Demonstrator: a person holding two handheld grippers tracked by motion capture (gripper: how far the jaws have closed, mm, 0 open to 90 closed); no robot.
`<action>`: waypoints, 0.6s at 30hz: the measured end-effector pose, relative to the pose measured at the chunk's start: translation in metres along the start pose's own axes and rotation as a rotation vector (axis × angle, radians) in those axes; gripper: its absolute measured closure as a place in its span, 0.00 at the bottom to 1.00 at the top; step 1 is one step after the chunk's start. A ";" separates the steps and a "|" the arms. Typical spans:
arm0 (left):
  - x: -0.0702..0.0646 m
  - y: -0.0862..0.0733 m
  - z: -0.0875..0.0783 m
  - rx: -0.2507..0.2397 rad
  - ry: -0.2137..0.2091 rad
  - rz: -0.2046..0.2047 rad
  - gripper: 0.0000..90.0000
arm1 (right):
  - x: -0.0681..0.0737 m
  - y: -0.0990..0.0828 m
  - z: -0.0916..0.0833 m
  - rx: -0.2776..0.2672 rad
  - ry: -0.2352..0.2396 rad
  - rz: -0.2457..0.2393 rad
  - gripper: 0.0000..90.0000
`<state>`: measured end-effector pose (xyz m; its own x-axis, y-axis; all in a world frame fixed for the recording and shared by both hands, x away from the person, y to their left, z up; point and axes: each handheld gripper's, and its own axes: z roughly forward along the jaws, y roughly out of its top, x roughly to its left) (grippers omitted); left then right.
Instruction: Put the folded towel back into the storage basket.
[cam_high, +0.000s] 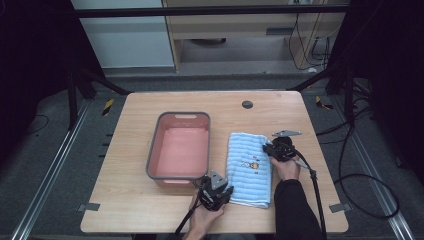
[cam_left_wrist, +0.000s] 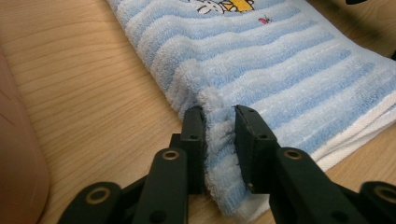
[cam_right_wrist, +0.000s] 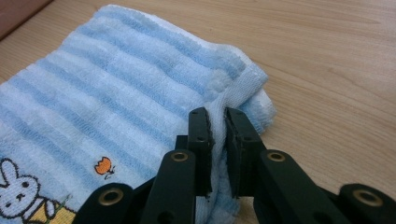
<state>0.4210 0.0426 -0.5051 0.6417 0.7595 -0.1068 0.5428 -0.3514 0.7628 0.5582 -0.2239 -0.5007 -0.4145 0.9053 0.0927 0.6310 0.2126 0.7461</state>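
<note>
On the wooden table (cam_high: 135, 200), toward its 4 o'clock part in the high view, lies a folded blue-and-white striped towel (cam_high: 249, 167). Its long axis runs from 12 to 6 o'clock, the far short edge pointing away from the person and the near short edge pointing toward the table's front; the stripes cross it from 9 to 3 o'clock. A small embroidered rabbit (cam_right_wrist: 18, 196) sits near its middle.

The left gripper (cam_high: 223, 192) stands at the towel's near 7 o'clock corner. In the left gripper view its 2 black jaws are pinched on a raised fold of the towel's (cam_left_wrist: 280, 70) edge, the terry bunched between the pads.

The right gripper (cam_high: 270, 149) sits at the towel's 2 o'clock edge, held by the right hand (cam_high: 286, 169). In the right gripper view its 2 jaws are clamped almost together on the white-hemmed corner of the towel (cam_right_wrist: 93, 84), cloth squeezed between them.

A pink basin (cam_high: 155, 150) with a grey rim stands just beside the towel at its 9 o'clock side, its long axis also 12 to 6.
</note>
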 end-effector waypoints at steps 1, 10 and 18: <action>0.000 0.000 0.000 0.000 0.000 0.000 0.86 | 0.000 0.000 0.000 -0.003 0.002 0.001 0.92; 0.001 0.001 -0.002 -0.025 -0.006 -0.016 0.93 | 0.001 0.004 -0.010 -0.044 0.020 -0.005 0.94; 0.002 0.009 -0.015 -0.067 -0.024 -0.017 0.94 | 0.009 0.016 -0.031 -0.116 0.039 -0.049 0.94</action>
<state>0.4189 0.0494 -0.4886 0.6460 0.7513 -0.1349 0.5171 -0.3007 0.8014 0.5440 -0.2235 -0.4669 -0.4694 0.8795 0.0785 0.5306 0.2099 0.8212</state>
